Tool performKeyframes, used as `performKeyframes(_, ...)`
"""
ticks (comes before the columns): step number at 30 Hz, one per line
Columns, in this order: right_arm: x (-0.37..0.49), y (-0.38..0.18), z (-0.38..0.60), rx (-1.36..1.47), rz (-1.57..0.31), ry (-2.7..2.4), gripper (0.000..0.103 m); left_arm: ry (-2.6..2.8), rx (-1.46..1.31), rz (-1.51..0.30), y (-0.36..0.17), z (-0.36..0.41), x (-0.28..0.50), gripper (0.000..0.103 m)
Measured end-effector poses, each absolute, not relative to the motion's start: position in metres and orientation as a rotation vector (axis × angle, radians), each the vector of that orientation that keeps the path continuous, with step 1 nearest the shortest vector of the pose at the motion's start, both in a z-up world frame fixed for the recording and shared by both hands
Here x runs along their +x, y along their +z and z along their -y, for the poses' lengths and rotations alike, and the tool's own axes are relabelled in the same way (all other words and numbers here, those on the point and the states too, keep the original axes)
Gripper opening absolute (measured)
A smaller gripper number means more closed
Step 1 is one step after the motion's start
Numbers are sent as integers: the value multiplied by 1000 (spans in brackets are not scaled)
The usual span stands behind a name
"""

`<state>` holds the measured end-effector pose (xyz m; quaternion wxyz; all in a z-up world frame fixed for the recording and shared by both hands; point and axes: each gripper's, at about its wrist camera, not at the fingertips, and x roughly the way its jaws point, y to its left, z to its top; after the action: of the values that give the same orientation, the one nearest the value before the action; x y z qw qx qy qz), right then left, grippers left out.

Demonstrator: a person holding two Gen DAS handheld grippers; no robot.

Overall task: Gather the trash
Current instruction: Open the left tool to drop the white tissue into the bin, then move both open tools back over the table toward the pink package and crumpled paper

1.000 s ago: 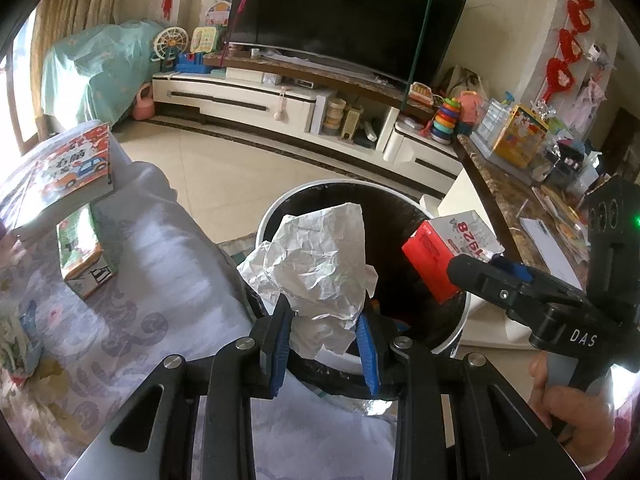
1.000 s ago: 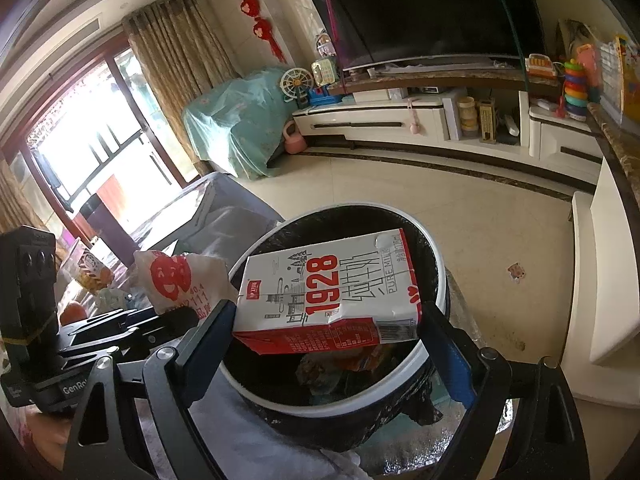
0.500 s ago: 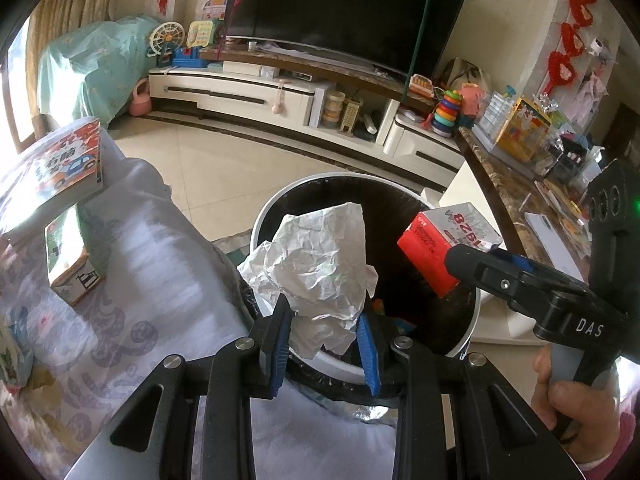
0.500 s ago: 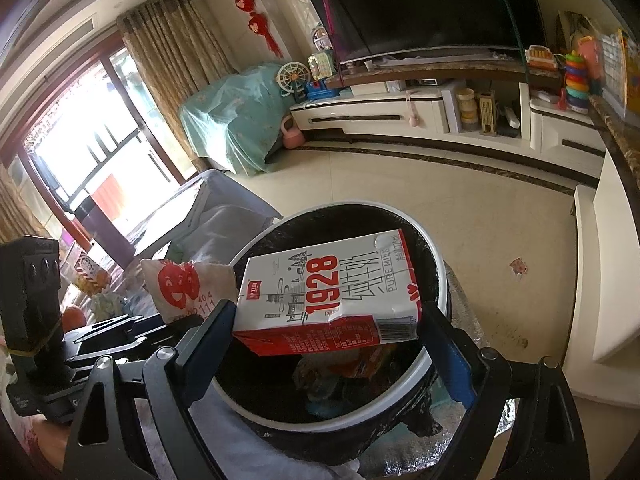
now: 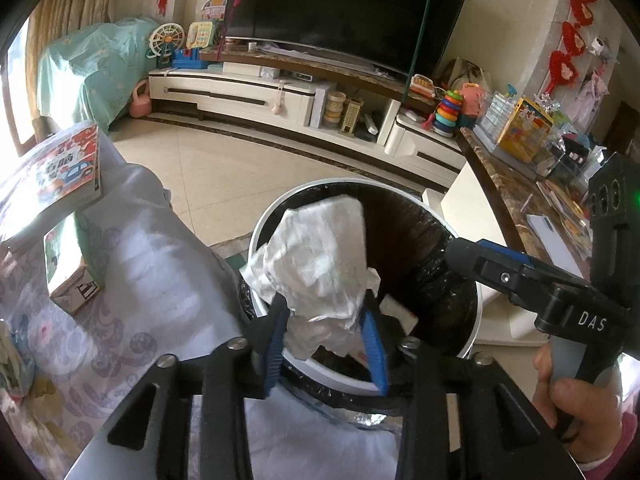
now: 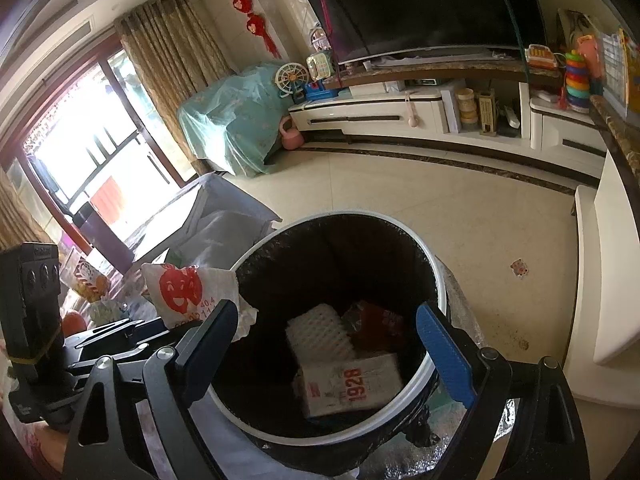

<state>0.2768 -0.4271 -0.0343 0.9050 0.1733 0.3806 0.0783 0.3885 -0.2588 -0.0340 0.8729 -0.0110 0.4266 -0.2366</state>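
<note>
L fingers (image 5: 326, 334) over near rim of trash bin (image 5: 474, 322), narrow gap, just been opening; crumpled white paper (image 5: 320, 264) still between blue pads, hanging over bin mouth. Can't tell if pads still press it. R fingers (image 6: 334, 344) wide apart, nothing between them, above bin opening. Milk carton "1928" (image 6: 352, 384) lies at bin bottom on its side, next to white foam net (image 6: 320, 332) and red wrapper (image 6: 376, 324). Bin has black liner. Hand (image 5: 576, 404) grips R tool handle.
</note>
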Motion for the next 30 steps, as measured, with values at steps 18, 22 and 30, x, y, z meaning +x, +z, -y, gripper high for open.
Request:
performKeyframes(18, 232, -25, 411, 431, -731, 182, 94, -417, -108, -882, -44, 204, 322, 56)
performKeyframes(22, 221, -31, 393, 446, -741, 216, 96, -377, -145, -881, -47, 174, 295, 56)
performKeyframes(30, 208, -38, 344, 440, -768, 296, 96, -264, -228, -872, -46, 107, 250, 57)
